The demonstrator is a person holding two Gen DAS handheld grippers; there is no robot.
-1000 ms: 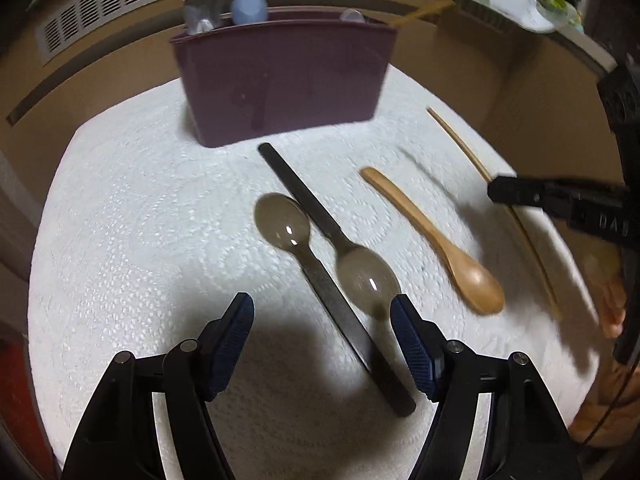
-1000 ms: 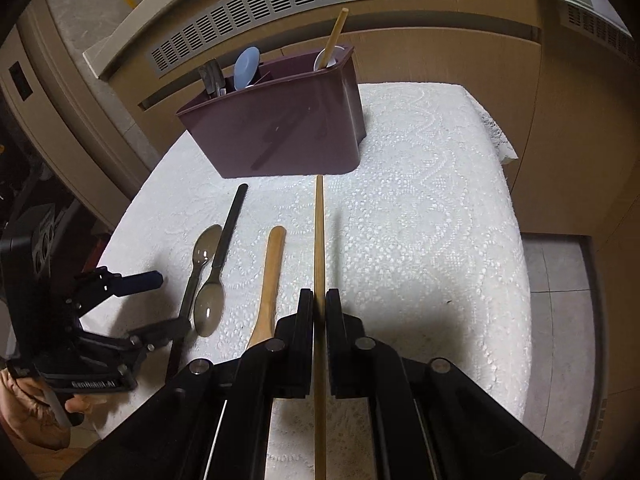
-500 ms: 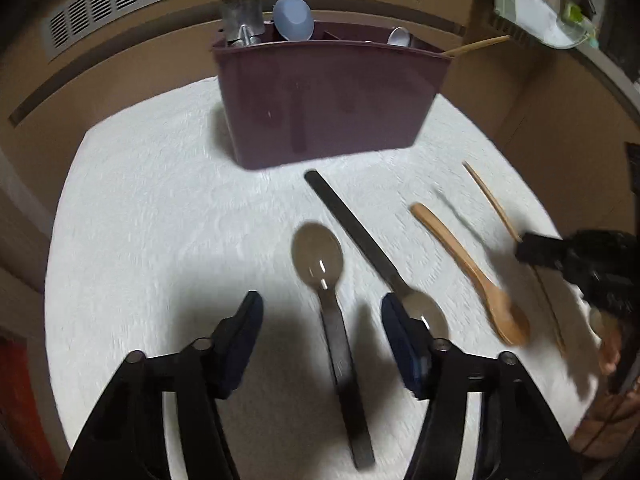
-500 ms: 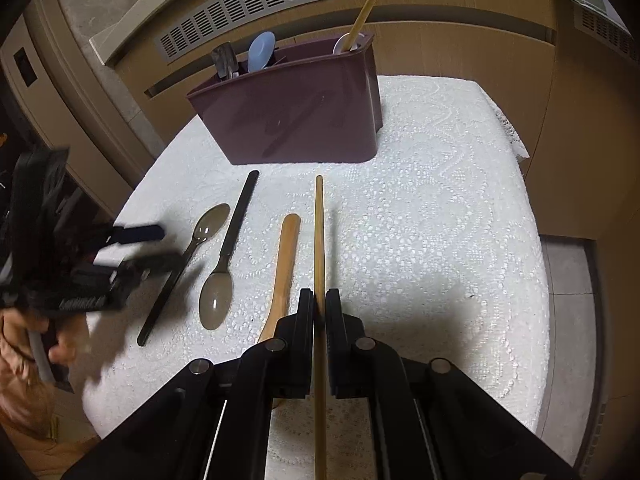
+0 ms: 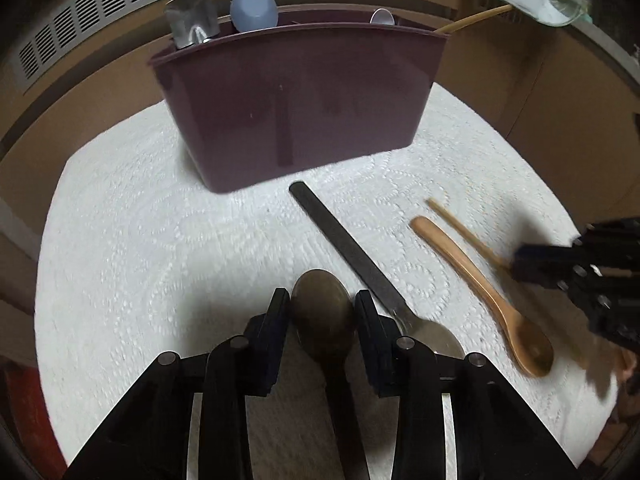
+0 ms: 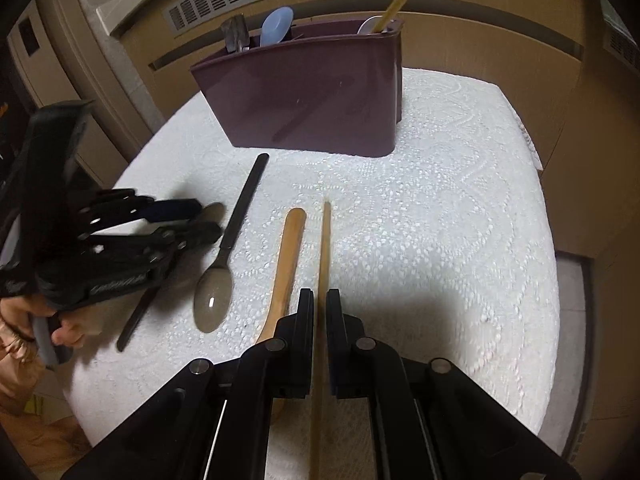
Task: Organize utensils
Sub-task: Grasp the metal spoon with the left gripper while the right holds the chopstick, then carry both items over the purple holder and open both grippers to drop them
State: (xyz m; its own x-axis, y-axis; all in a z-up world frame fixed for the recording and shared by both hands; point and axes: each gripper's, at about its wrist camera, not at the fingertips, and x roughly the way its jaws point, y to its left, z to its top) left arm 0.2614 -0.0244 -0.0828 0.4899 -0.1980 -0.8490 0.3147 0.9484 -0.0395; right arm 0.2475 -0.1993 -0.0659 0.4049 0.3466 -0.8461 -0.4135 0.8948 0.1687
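Since a moment ago, my left gripper [image 5: 322, 312] has dropped and narrowed around the dark spoon [image 5: 323, 314], pinching its bowl on the white cloth [image 5: 160, 240] before the maroon caddy [image 5: 296, 108]. My right gripper [image 6: 319, 312] stays pressed on the wooden stick [image 6: 323, 248], beside the wooden spoon [image 6: 288, 256].
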